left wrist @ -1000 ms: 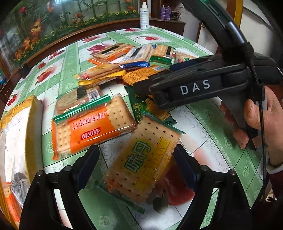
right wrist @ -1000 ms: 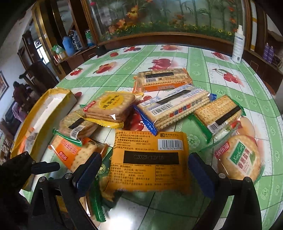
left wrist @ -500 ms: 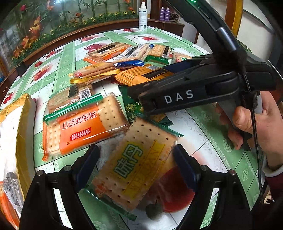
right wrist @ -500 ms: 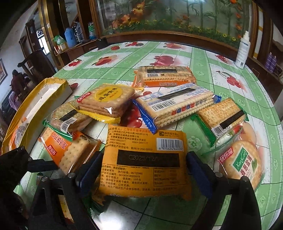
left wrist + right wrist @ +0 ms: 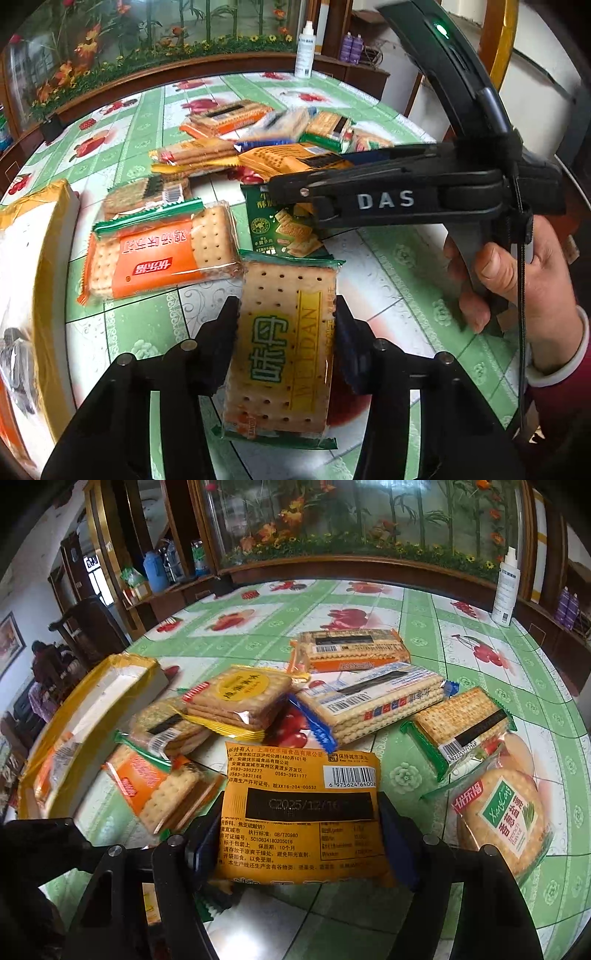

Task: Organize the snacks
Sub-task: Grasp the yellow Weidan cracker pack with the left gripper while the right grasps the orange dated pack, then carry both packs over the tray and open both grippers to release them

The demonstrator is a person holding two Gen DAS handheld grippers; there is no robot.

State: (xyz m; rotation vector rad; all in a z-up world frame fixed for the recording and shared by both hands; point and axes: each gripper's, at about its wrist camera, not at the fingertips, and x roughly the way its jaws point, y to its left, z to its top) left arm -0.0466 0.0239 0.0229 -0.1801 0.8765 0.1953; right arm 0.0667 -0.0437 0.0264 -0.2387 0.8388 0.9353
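Low in both wrist views, your left gripper [image 5: 284,339] is closing its jaws onto the yellow-label cracker pack [image 5: 282,347] and your right gripper [image 5: 299,834] onto the orange packet [image 5: 301,812], each seemingly gripped across its narrow sides for lifting toward the yellow box [image 5: 92,716] at left

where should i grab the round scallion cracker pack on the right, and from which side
Take the round scallion cracker pack across its two rounded sides, coming from above at the near end. It lies flat and label up on the table, and its far end is crowded by the green-edged cracker pack. This is a judgement.
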